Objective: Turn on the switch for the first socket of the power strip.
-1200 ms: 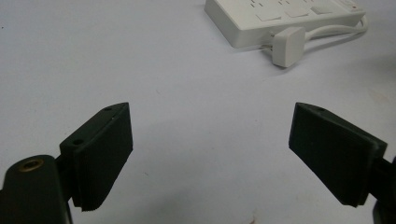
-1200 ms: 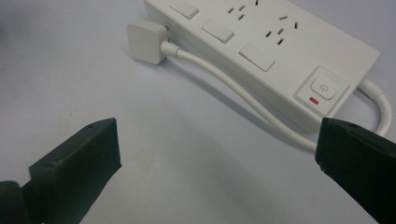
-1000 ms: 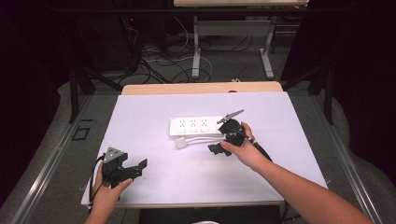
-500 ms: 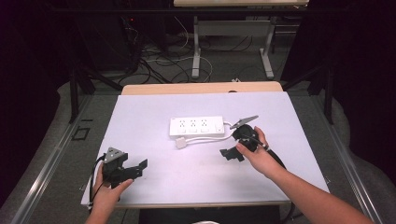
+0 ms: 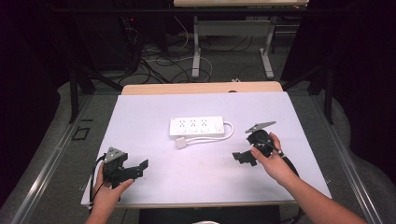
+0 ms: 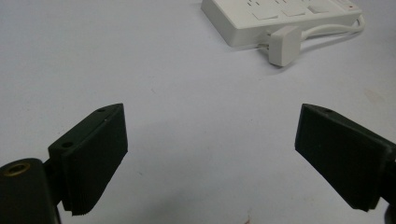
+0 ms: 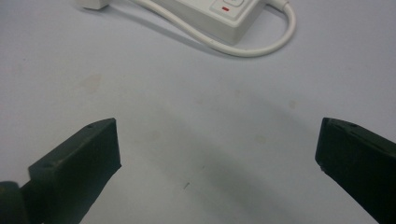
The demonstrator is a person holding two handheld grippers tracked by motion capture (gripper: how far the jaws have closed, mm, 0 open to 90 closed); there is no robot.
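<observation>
White surface [image 5: 187, 186] under dim lighting, with dark floor and cables beyond its far edge. Nearest the person, the left gripper [image 5: 140, 167] sits at the front left corner, jaws spread wide and holding nothing, aimed toward the centre. The right gripper [image 5: 240, 157] hovers farther in on the right, jaws equally spread and empty above bare surface. Beyond both lies a white power strip [image 5: 196, 126], long axis running left to right, its cord [image 5: 223, 136] looping from the right end back along the front to a white plug [image 5: 181, 143] just beside the strip. Judged by position, the right gripper is nearer the strip.
</observation>
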